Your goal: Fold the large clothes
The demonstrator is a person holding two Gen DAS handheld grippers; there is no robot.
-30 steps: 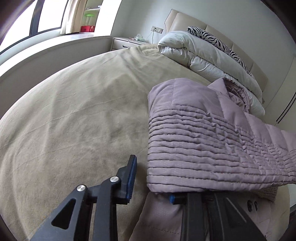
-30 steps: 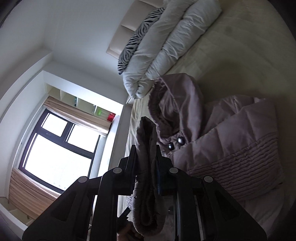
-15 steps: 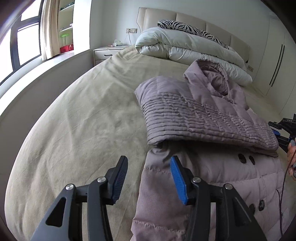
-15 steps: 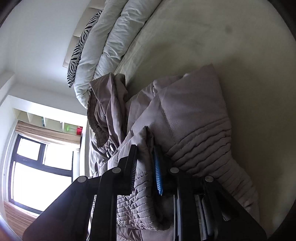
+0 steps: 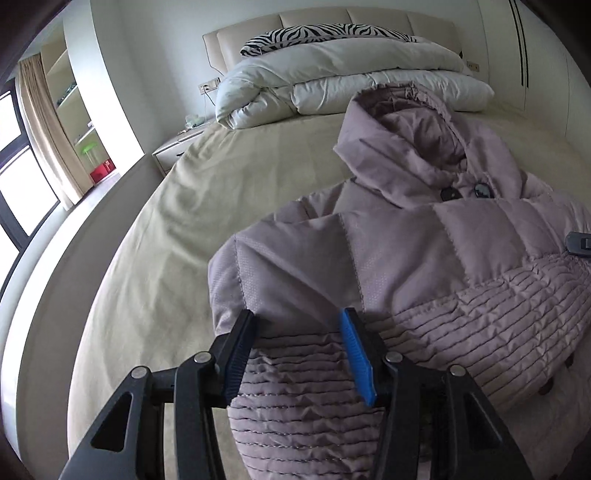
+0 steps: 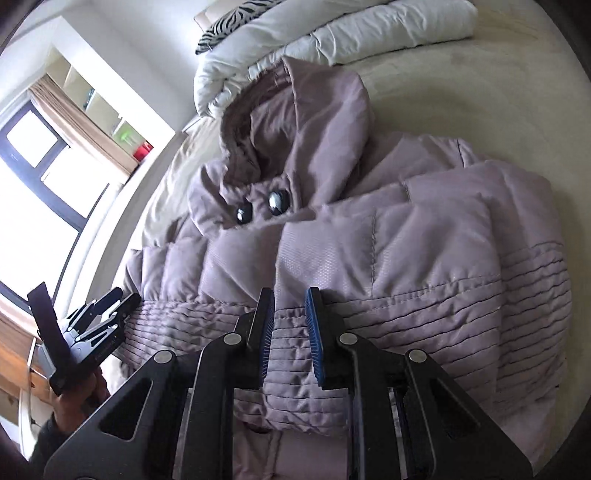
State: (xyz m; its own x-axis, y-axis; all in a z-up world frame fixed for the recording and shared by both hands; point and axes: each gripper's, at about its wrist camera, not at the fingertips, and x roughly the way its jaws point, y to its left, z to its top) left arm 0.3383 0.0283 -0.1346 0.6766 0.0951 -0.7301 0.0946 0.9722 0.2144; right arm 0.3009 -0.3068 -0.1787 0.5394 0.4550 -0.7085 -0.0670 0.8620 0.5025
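A mauve quilted hooded coat (image 5: 424,258) lies on the beige bed, both sleeves folded across its front, hood toward the headboard. My left gripper (image 5: 295,325) is open, its blue pads straddling the left folded sleeve's edge without clamping it. My right gripper (image 6: 290,306) is open, empty, just above the ribbed cuff of the right folded sleeve (image 6: 424,288). The coat's two dark buttons (image 6: 275,201) show below the hood (image 6: 303,122). The left gripper also shows in the right wrist view (image 6: 122,301), at the coat's left edge.
A folded white duvet (image 5: 351,81) and a zebra pillow (image 5: 325,35) lie at the headboard. A nightstand (image 5: 173,147) and a window (image 5: 18,166) stand left of the bed. Bare beige sheet (image 5: 184,221) lies left of the coat.
My right gripper has let go of the sleeve it held and laid it across the coat's front. My left gripper has moved forward onto the left folded sleeve. Both views now face the hood.
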